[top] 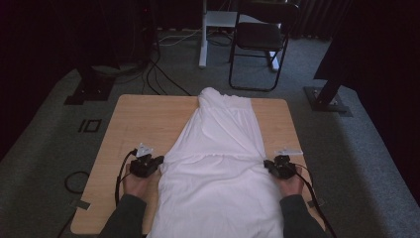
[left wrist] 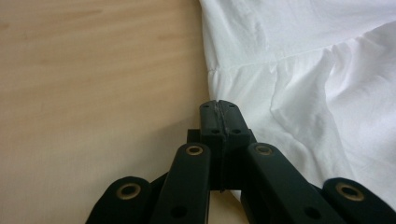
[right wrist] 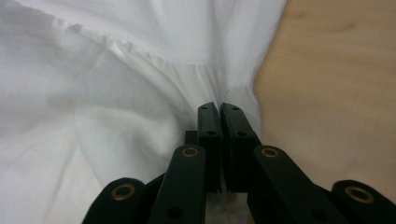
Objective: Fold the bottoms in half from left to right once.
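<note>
A white dress (top: 218,148) lies flat along the middle of the wooden table (top: 143,119), its narrow top at the far edge and its wide skirt hanging over the near edge. My left gripper (top: 159,160) is at the dress's left edge by the gathered waist seam. In the left gripper view the gripper (left wrist: 219,105) has its jaws pressed together on the hem of the dress (left wrist: 303,70). My right gripper (top: 267,163) is at the right edge at the same seam. In the right gripper view it (right wrist: 219,107) is shut on the bunched cloth (right wrist: 116,93).
Bare wood (left wrist: 93,70) lies left of the dress and more bare wood (right wrist: 336,93) to its right. Beyond the table stand a black folding chair (top: 260,39), a white post (top: 203,34), floor cables (top: 158,79) and two black stand bases (top: 91,89) (top: 327,99).
</note>
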Demonstrator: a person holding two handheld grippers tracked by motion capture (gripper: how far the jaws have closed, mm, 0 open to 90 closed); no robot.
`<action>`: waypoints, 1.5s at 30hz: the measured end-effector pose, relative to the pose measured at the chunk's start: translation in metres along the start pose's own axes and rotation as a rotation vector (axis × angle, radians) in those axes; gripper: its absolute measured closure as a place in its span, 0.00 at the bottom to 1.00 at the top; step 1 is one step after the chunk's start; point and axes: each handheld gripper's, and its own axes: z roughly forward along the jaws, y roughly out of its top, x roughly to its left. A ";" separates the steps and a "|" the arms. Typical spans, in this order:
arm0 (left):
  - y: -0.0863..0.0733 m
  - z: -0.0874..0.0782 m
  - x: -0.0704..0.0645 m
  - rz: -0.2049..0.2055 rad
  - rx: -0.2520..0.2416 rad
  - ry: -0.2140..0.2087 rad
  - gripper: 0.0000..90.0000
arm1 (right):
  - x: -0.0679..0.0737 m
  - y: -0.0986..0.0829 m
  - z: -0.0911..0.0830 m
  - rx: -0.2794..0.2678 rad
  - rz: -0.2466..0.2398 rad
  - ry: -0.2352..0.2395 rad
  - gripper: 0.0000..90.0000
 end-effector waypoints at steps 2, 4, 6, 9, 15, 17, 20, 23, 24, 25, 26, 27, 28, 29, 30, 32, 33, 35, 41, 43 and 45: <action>-0.007 -0.008 -0.004 0.004 0.012 -0.004 1.00 | 0.005 -0.009 -0.009 0.007 -0.009 0.010 0.96; -0.015 -0.015 -0.011 0.019 0.033 -0.001 1.00 | 0.010 -0.018 -0.018 0.015 -0.017 0.008 0.97; -0.022 -0.021 -0.017 0.042 0.058 0.002 1.00 | 0.014 -0.027 -0.026 0.016 -0.015 0.011 0.97; -0.032 -0.029 -0.024 0.057 0.080 0.005 1.00 | 0.019 -0.039 -0.038 0.023 -0.007 0.027 0.95; -0.011 -0.032 -0.017 0.029 -0.021 0.067 0.72 | 0.016 -0.033 -0.052 -0.068 0.006 0.000 0.58; 0.004 -0.025 -0.014 0.023 -0.052 0.065 0.69 | 0.013 -0.018 -0.054 -0.116 0.008 0.005 0.58; 0.021 -0.005 -0.014 0.029 -0.021 0.040 0.67 | 0.015 0.012 -0.045 -0.132 -0.042 0.019 0.64; 0.029 0.022 -0.019 0.044 0.022 0.002 0.67 | 0.020 0.040 -0.024 -0.128 -0.081 0.056 0.68; 0.030 0.030 -0.022 0.054 0.039 0.000 0.66 | 0.023 0.048 -0.015 -0.116 -0.084 0.072 0.68; 0.031 0.036 -0.025 0.065 0.051 -0.005 0.65 | 0.025 0.055 -0.006 -0.107 -0.083 0.090 0.67; 0.031 0.043 -0.028 0.075 0.063 -0.007 0.64 | 0.028 0.061 0.004 -0.102 -0.085 0.107 0.64; 0.031 0.048 -0.030 0.080 0.074 -0.002 0.64 | 0.032 0.067 0.016 -0.088 -0.092 0.120 0.61; 0.030 0.051 -0.031 0.092 0.083 0.002 0.64 | 0.034 0.072 0.025 -0.073 -0.091 0.117 0.60; 0.030 0.054 -0.032 0.098 0.092 0.010 0.65 | 0.035 0.075 0.031 -0.063 -0.088 0.117 0.59; 0.029 0.057 -0.033 0.103 0.099 0.017 0.66 | 0.035 0.078 0.039 -0.054 -0.079 0.127 0.59; 0.028 0.058 -0.035 0.119 0.094 0.028 0.76 | 0.033 0.082 0.055 -0.020 -0.046 0.133 0.58; 0.028 0.057 -0.035 0.120 0.096 0.022 0.82 | 0.031 0.083 0.062 0.006 -0.026 0.146 0.58; 0.027 0.057 -0.035 0.120 0.101 0.013 0.93 | 0.029 0.083 0.071 0.058 -0.016 0.158 0.77; 0.025 0.054 -0.034 0.125 0.100 0.011 0.98 | 0.019 0.096 0.017 -0.116 -0.088 -0.016 0.98; 0.024 0.054 -0.036 0.128 0.100 -0.006 0.98 | 0.011 0.097 -0.008 -0.185 -0.093 -0.066 0.98; 0.024 0.054 -0.040 0.141 0.098 0.010 0.97 | 0.006 0.090 -0.009 -0.162 -0.093 -0.069 0.97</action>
